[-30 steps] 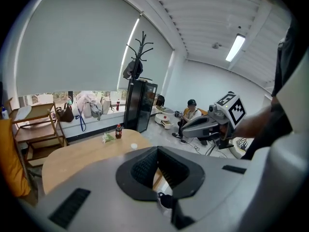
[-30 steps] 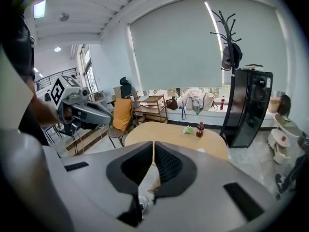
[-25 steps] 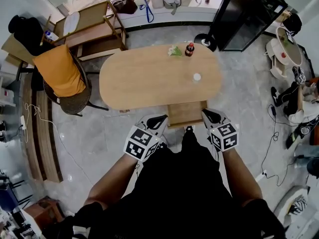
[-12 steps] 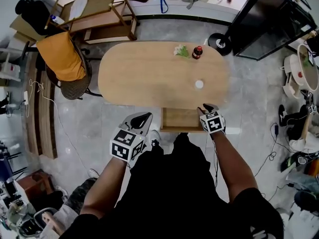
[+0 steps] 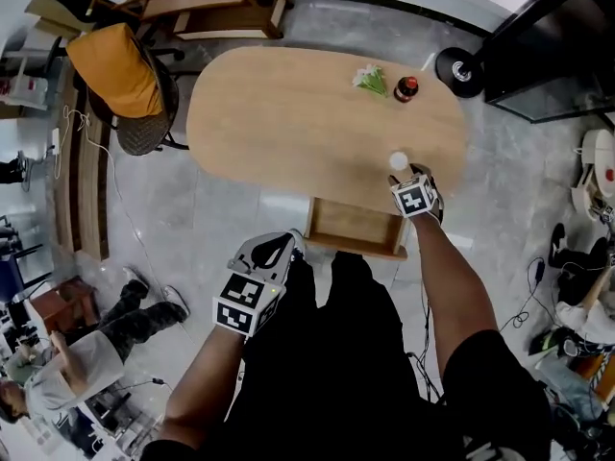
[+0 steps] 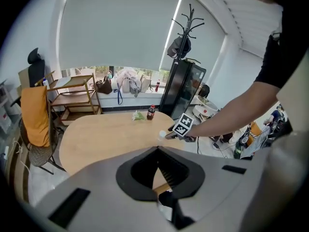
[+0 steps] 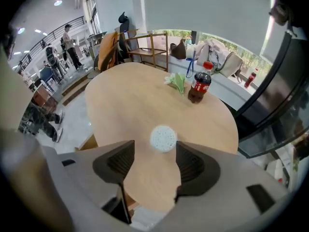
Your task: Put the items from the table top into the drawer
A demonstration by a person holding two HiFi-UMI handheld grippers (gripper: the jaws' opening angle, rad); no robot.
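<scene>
Grey polished floor point(image 5: 221, 219) surrounds the oval wooden counter point(image 5: 288, 123) in front of you. A chair point(image 5: 144, 133) with an orange cushion point(image 5: 123, 65) sits off the counter's 9 o'clock end, and a black cabinet point(image 5: 548, 36) stands out toward 2 o'clock. The drawer point(image 5: 356, 227) stands pulled open under the counter's 6 o'clock edge, right in front of your legs.

Three things lie on the counter. A cola bottle point(image 5: 405, 88) with a red cap stands upright at about 1 o'clock. A green and white bundle point(image 5: 370, 79) lies just beside it on its 9 o'clock side. A small white disc point(image 5: 398, 160) lies apart from those two, near the 4 o'clock edge.

Your right tongs point(image 5: 411, 173) reach over that edge from the drawer's right corner, pointing steeply down. Their jaws have just been opening and now stand wide. In the right gripper view the white disc sits at the mouth of the gap, level with the tips, and neither pad presses on it.

Your left tongs point(image 5: 279, 248) hang back off the counter, over the floor at the drawer's 8 o'clock. Their jaws are closed together with nothing between them.
</scene>
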